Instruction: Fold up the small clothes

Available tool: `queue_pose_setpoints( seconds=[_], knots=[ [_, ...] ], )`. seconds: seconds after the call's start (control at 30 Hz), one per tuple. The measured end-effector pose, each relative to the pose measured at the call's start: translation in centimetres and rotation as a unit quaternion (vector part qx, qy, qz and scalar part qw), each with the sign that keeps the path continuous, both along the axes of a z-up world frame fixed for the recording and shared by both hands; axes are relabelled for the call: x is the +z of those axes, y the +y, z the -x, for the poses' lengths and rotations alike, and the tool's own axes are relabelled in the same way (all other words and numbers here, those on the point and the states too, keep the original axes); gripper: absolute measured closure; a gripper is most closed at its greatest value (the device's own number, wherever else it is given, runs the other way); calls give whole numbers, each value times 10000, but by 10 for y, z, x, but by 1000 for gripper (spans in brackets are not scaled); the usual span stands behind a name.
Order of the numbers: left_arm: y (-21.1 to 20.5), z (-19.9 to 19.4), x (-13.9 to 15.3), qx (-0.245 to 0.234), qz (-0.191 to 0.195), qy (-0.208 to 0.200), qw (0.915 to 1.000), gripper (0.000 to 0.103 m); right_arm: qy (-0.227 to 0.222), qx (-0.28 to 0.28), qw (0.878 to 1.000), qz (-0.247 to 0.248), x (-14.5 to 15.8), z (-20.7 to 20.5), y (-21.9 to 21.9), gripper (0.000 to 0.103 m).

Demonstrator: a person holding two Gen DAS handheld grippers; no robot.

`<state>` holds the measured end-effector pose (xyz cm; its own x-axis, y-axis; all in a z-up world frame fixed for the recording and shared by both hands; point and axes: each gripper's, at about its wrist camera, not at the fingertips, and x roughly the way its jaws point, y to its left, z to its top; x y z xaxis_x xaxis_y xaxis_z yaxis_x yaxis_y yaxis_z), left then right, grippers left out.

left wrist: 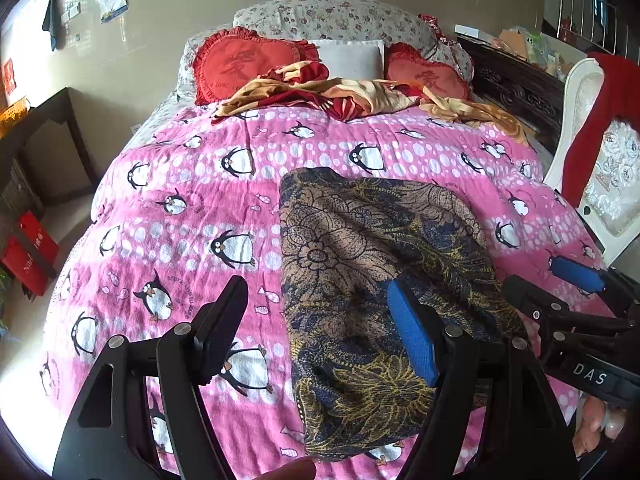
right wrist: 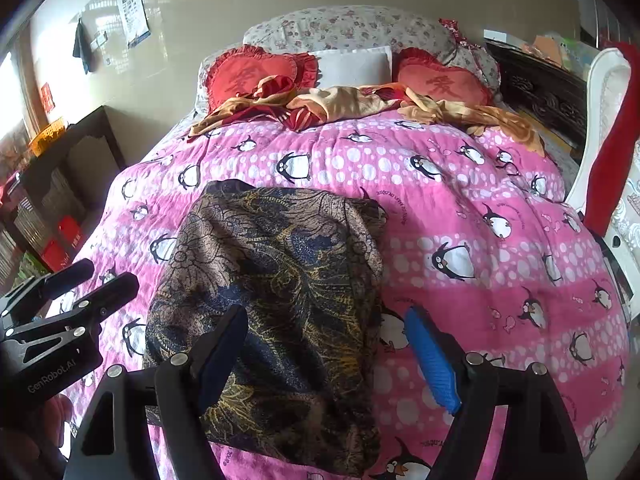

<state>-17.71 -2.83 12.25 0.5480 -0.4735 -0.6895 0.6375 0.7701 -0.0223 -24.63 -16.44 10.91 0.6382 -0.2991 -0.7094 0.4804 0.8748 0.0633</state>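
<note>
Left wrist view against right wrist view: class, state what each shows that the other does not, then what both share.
Only the left wrist view shows the metal stair railing at top right and a white patterned chair panel draped with red cloth.

Only the right wrist view shows the "GenRobot.AI" lettering on the left gripper.

Both share the dark floral-patterned folded garment lying flat on the pink penguin-print quilt, two red heart-shaped cushions, and both grippers open, holding nothing; the right gripper hangs over the garment's near right edge.

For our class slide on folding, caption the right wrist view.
Folded floral garment lies on the penguin blanket; right gripper open above it.
</note>
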Motion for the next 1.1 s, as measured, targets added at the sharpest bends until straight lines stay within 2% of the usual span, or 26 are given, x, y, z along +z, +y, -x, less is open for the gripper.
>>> queue_pose_setpoints(
  seconds=[0.13,1.1],
  knots=[
    [2,1,1,64,-33,-75,9999,30,38,11,10000,-5,-1,-2,2,24],
    [4,-2,-10,116,-42,104,9999,30,339,13,9994,116,-12,-10,7,24]
  ],
)
